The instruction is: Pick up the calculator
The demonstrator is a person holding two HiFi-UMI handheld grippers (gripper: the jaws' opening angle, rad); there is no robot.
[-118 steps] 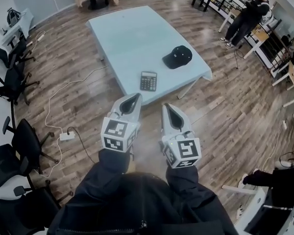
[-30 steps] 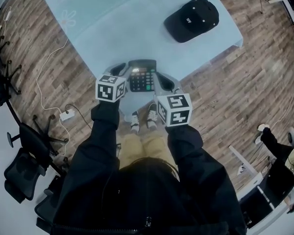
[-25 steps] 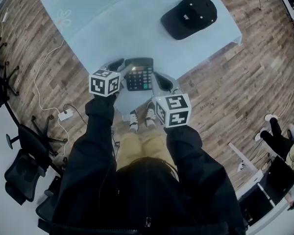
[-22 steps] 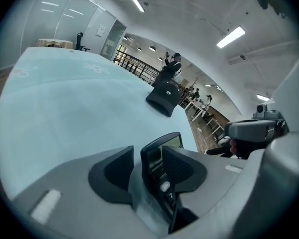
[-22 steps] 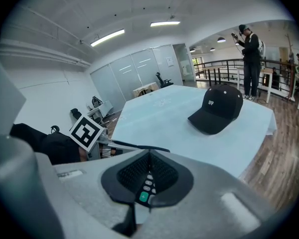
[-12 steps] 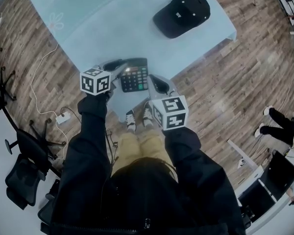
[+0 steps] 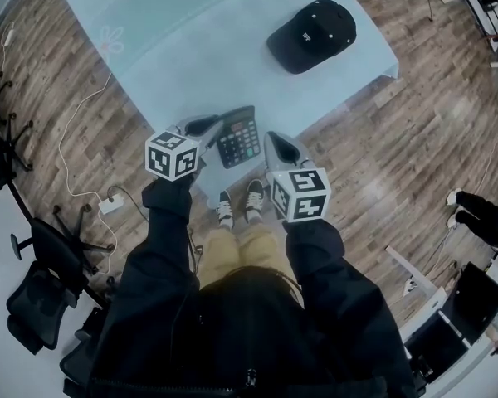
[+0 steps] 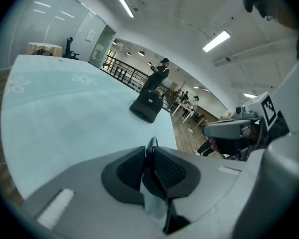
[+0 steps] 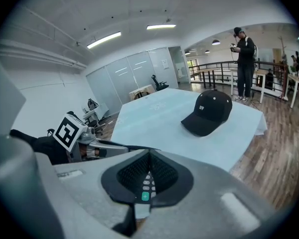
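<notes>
The dark calculator [image 7: 238,138] hangs tilted over the near edge of the light blue table [image 7: 191,48]. My left gripper [image 7: 209,128] is on its left edge. The jaws have just been closing, and in the left gripper view the pads [image 8: 134,167] press on the calculator's thin edge [image 8: 150,146]. My right gripper [image 7: 274,141] sits just beside the calculator's right side, tips together, with nothing gripped. In the right gripper view, the calculator keys [image 9: 146,188] show through the gap behind the right gripper's [image 9: 149,156] tips.
A black cap [image 7: 311,34] lies at the table's far right corner, also seen as the cap [image 9: 208,113]. The person's shoes [image 7: 236,201] stand below the table edge. Office chairs [image 7: 33,247] and a power strip [image 7: 112,203] are at the left. A person [image 9: 244,63] stands beyond the table.
The left jaws have closed on the calculator's left edge. The calculator has come up off the table and now sits tilted. The right gripper has stayed beside it.
</notes>
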